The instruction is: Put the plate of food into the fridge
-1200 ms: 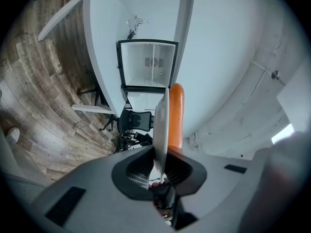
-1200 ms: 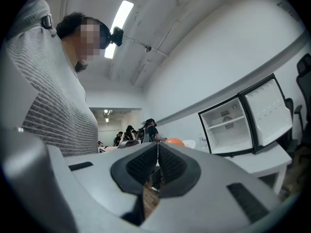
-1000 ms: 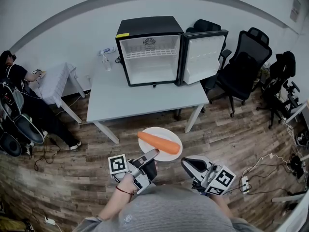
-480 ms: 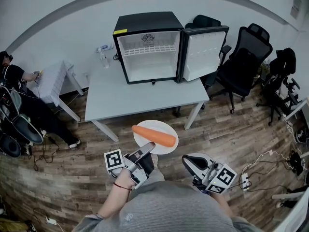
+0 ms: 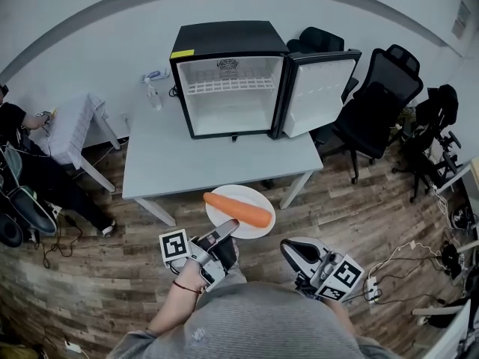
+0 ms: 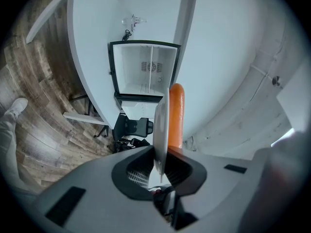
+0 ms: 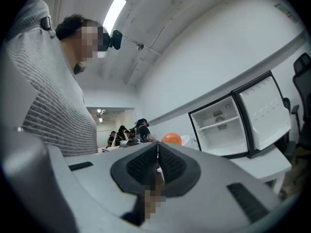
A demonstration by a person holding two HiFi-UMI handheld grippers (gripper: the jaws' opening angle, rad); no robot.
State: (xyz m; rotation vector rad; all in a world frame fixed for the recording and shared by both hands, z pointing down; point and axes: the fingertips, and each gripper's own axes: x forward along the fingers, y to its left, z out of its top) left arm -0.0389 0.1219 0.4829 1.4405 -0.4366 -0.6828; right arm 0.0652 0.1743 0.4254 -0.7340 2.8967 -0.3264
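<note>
Plate (image 5: pixel 247 194), white and round, is held in the air above the wooden floor (image 5: pixel 352 200), just short of the near edge of the desk (image 5: pixel 209 163). One carrot (image 5: pixel 238 209) lies across it, running left to right.

Left tool (image 5: pixel 225 237): jaws closed on the plate's near rim. In the left gripper view the rim sits edge-on, clamped between the pads, with the carrot on the plate's upper face.

Right tool (image 5: pixel 292 250): jaws pressed together with nothing between them. It is held just right of the plate and does not touch it.

Fridge (image 5: pixel 224 34): small and black, standing at the rear of the desk. Its door (image 5: pixel 318 92) is swung wide to the right. The white interior shows a wire shelf (image 5: pixel 228 86) near the top. The plate is well apart from the fridge, with the desk's top between them.

Other items noted: what looks like a clear bottle (image 5: pixel 153 96) stands at the desk's rear left corner, too small to confirm. Black office chairs (image 5: pixel 374 103) stand right of the desk. A seated person (image 5: pixel 22 163) is at the far left, beside a smaller white table (image 5: pixel 71 129).
</note>
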